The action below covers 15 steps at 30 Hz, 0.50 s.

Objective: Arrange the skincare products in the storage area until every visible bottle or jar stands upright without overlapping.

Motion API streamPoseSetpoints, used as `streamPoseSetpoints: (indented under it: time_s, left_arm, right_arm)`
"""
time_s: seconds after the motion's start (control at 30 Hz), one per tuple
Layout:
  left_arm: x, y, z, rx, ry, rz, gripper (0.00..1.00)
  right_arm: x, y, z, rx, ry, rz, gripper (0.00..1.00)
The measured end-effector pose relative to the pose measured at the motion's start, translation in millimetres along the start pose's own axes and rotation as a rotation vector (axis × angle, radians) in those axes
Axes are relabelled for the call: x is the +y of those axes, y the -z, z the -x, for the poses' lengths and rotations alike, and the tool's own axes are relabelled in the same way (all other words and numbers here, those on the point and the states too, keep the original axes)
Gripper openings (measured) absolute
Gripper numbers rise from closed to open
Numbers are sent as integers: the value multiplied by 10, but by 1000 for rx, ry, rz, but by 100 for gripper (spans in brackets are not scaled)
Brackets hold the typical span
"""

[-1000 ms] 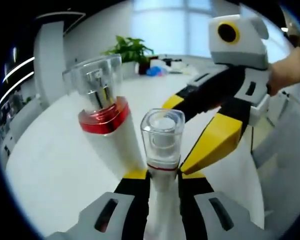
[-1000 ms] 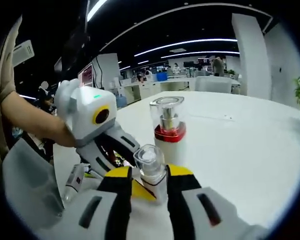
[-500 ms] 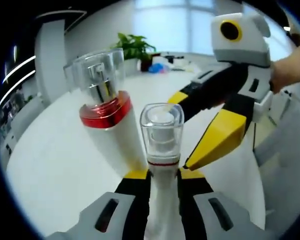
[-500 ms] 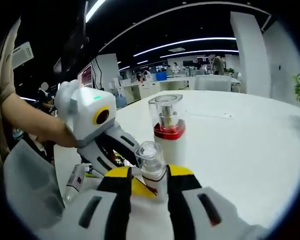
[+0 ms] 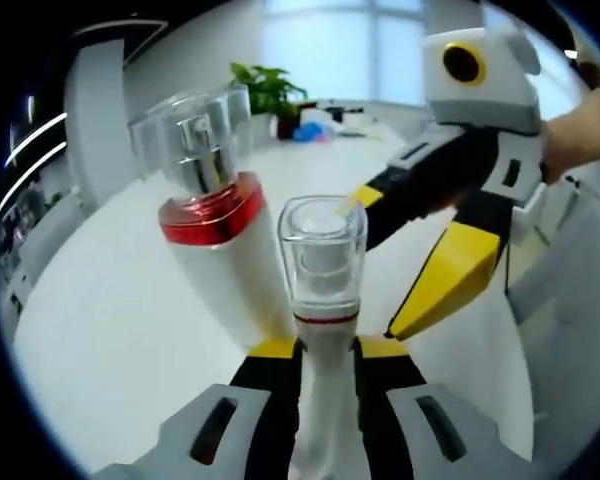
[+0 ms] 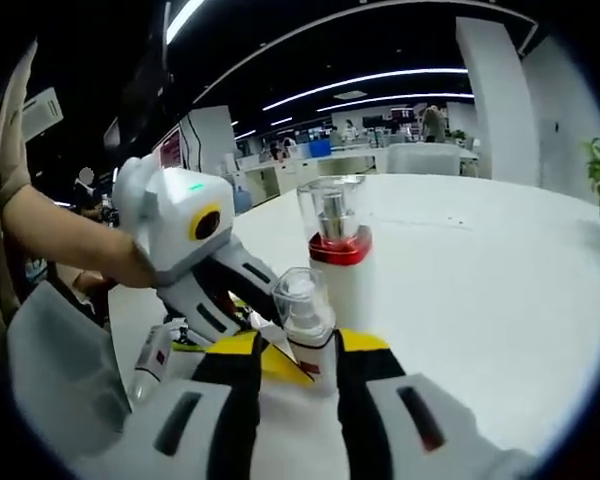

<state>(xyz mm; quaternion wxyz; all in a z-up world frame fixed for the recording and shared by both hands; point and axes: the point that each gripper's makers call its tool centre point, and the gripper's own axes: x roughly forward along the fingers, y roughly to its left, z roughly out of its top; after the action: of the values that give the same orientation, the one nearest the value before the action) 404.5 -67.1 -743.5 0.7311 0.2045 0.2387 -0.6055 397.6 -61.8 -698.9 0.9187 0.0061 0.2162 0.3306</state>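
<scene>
Standing between the yellow-padded jaws of the left gripper (image 5: 325, 350) in the left gripper view is a slim white bottle (image 5: 323, 300) with a clear cap and a thin red band at its neck; the jaws are closed against its sides and hold it. Just behind it and to its left, tilted in this view, is a larger white pump bottle (image 5: 215, 250) with a broad red collar and a clear cap over a silver pump. The right gripper (image 5: 450, 230) reaches in from the upper right, its jaws parted a little, a person's hand (image 5: 580, 140) on its grip. In the right gripper view the right gripper (image 6: 295, 350) has the slim white bottle (image 6: 302, 320) between its jaws, though whether they actually press on it is hard to tell. The pump bottle (image 6: 338, 260) stands upright on the white worktop (image 6: 500, 290) close behind. The left gripper (image 6: 235, 300) comes in from the left, and a small tube (image 6: 150, 365) lies low at the left edge beside a grey-white bin wall (image 6: 50, 370).
</scene>
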Motion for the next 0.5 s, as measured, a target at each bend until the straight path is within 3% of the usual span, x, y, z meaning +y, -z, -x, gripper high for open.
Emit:
streamPoseSetpoints:
  time_s: [0.5]
  left_arm:
    - [-13,-18,59,16,6,-11,20]
  right_arm:
    - [30,20,47,0,11,-18,32]
